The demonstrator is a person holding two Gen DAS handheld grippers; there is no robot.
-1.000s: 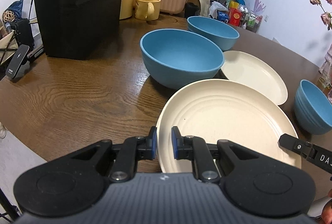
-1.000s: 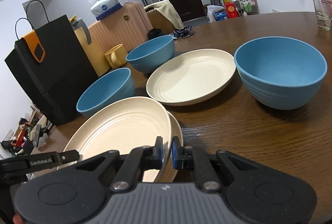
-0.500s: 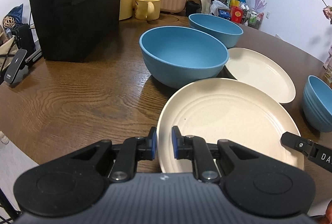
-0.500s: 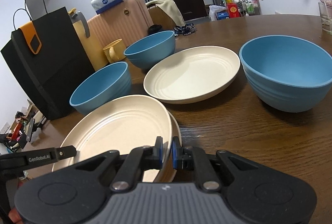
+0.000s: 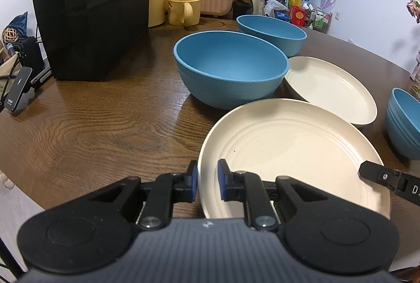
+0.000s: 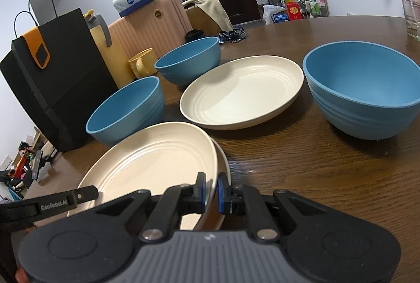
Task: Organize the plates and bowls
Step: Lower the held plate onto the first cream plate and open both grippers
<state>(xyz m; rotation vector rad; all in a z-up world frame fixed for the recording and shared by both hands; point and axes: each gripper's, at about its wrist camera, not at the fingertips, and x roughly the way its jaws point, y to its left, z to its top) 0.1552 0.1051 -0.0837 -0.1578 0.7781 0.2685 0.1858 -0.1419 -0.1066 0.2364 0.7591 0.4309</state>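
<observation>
- left gripper (image 5: pixel 207 184) was clamped narrow on the left rim of the top cream plate (image 5: pixel 288 151), blue pads either side of the edge
- right gripper (image 6: pixel 211 191) was pinched the same way on that plate's opposite rim; its black finger showed at the plate's right edge in the left wrist view (image 5: pixel 388 178)
- held plate sat between the two grippers, tilted a little, directly over a second cream plate (image 6: pixel 223 164) whose edge peeked out under it on the right
- whether the two plates touched could not be told
- just beyond the held plate stood a big blue bowl (image 5: pixel 231 67), close to its far rim
- a third cream plate (image 5: pixel 333 88) lay flat to the right of that bowl, apart from the held one
- another blue bowl (image 5: pixel 273 33) stood further back, behind the third plate
- one more blue bowl (image 6: pixel 365 88) stood off on the right side, apart from the plates
- all on a dark wooden table (image 5: pixel 105 125)
- black paper bag (image 5: pixel 89 7) and yellow mug (image 5: pixel 183 10) stood at the far left of the table
</observation>
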